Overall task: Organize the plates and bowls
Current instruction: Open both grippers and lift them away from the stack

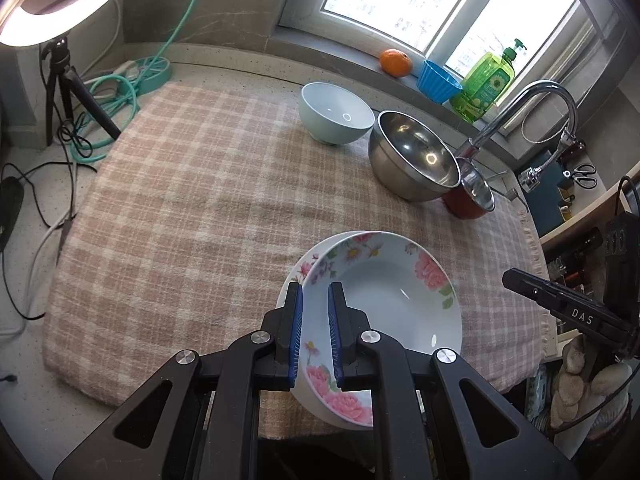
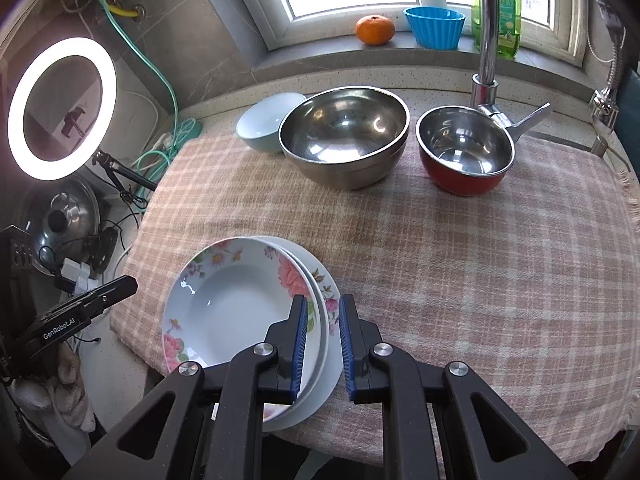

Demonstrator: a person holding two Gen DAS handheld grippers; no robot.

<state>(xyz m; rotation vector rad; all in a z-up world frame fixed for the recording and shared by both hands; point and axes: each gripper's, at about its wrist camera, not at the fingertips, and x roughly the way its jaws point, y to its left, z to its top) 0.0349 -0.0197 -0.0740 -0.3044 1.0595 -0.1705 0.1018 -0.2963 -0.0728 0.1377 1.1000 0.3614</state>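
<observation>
Currently I am holding the two stacked floral plates [image 1: 384, 300] from both sides, low on the checked cloth [image 1: 180, 200], at about 6 o'clock in each wrist view. My left gripper [image 1: 316, 332] is clamping the near rim of the top plate, blue pads pressing it. My right gripper [image 2: 324, 340] is straddling the opposite rim [image 2: 320, 320], jaws nearly closed; its left pad is touching the rim, but whether the right pad is bearing on it I cannot tell for sure.

Step in hand, as I am judging it: carrying the plate pair as one stack. Next move is calling for level, matched motion of both hands so the upper plate does not slide off the lower, then a spot clear of the bowls.

Count:
- plates: two, nested.
- bowls: three, in a row at 12 to 1 o'clock: pale blue bowl [image 2: 264, 124], large steel bowl [image 2: 344, 136], red-sided steel bowl [image 2: 466, 152].
- on the sill: one orange [image 2: 375, 30], one blue fluted cup [image 2: 434, 26].
</observation>
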